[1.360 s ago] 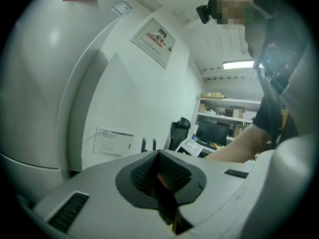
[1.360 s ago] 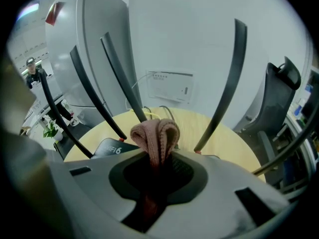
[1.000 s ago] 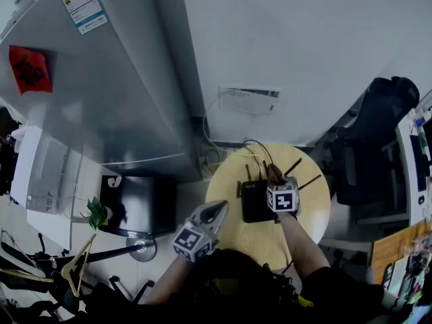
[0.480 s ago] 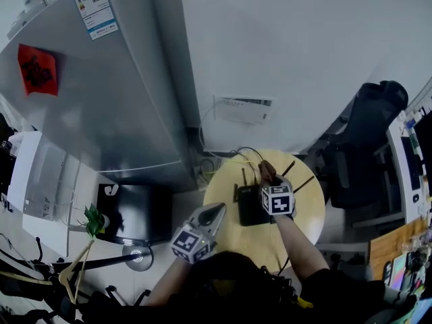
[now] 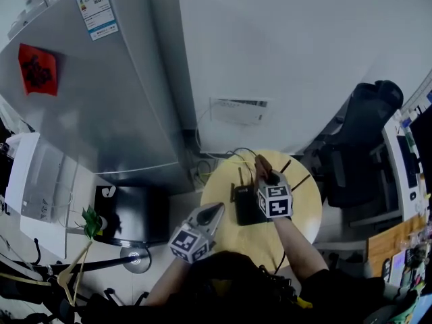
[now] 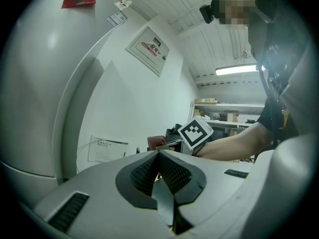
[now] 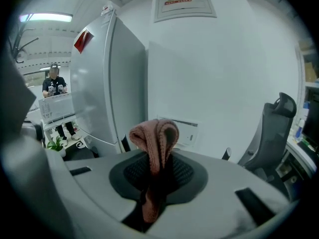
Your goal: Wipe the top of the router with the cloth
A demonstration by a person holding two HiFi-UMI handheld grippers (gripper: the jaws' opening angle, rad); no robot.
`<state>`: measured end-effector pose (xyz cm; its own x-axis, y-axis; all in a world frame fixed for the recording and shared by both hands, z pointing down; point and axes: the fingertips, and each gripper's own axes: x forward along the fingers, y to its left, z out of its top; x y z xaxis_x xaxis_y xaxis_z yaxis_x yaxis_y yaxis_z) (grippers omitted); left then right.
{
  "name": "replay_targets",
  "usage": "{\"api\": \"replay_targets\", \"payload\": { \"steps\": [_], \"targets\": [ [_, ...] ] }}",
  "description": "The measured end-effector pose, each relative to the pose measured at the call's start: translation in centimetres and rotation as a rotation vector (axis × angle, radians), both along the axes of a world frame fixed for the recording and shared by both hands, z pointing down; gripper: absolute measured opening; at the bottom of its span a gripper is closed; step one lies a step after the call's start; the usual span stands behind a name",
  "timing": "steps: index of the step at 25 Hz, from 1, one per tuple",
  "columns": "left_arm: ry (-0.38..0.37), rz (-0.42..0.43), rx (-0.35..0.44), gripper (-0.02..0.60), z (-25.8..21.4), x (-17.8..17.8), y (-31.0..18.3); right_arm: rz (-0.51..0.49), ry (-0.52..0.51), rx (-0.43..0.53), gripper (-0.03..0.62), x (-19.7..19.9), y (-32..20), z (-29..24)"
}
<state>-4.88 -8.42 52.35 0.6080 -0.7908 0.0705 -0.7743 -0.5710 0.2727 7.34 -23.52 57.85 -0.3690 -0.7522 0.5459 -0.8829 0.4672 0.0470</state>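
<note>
Right gripper view: the right gripper [image 7: 158,166] pinches the cloth [image 7: 153,133]; the left gripper [image 6: 159,154] is pressed together, empty. A hard wipe may slide the unheld router [image 5: 247,205] across the table [image 5: 304,208].

Head view steeply down; gripper views level, seemingly sharing fridge [image 7: 107,78].

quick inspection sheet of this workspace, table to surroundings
Surface: round wooden table, mostly bare.
Job's things: black router lies on the table; pink cloth is in the right gripper.
Clutter: nothing seen on the table.
Grippers: left gripper shut, empty, at the table's left edge; right gripper shut on the cloth near the router's far side.
Cables: thin cables leave the router toward the wall.
Surroundings: fridge, wall box, office chair, plant.
</note>
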Motion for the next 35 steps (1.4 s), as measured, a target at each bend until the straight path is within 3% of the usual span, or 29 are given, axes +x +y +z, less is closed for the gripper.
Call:
{"api": "replay_targets", "payload": {
  "steps": [4, 8, 15, 22, 27, 35],
  "targets": [
    [0.008, 0.013, 0.010, 0.002, -0.4, 0.7, -0.4, -0.040, -0.034, 0.084, 0.061, -0.2, 0.5, -2.0],
    [0.019, 0.048, 0.012, 0.002, -0.6, 2.4, -0.9, -0.053, -0.002, 0.118, 0.061, 1.3, 1.3, -2.1],
    [0.016, 0.104, -0.037, 0.002, 0.7, 5.5, -0.8, -0.003, 0.085, -0.034, 0.061, 6.2, 2.9, 4.8],
    [-0.014, 0.088, -0.078, 0.002, 2.2, 4.7, -1.3, 0.049, 0.144, -0.184, 0.061, 9.0, 2.1, 11.6],
    [-0.020, 0.023, -0.091, 0.002, 2.5, 3.0, -2.1, 0.060, 0.190, -0.248, 0.061, 10.1, 0.7, 14.1],
    [-0.031, 0.004, -0.123, 0.002, 3.1, 2.5, -2.1, 0.081, 0.197, -0.300, 0.061, 9.6, -0.6, 14.9]
  ]
}}
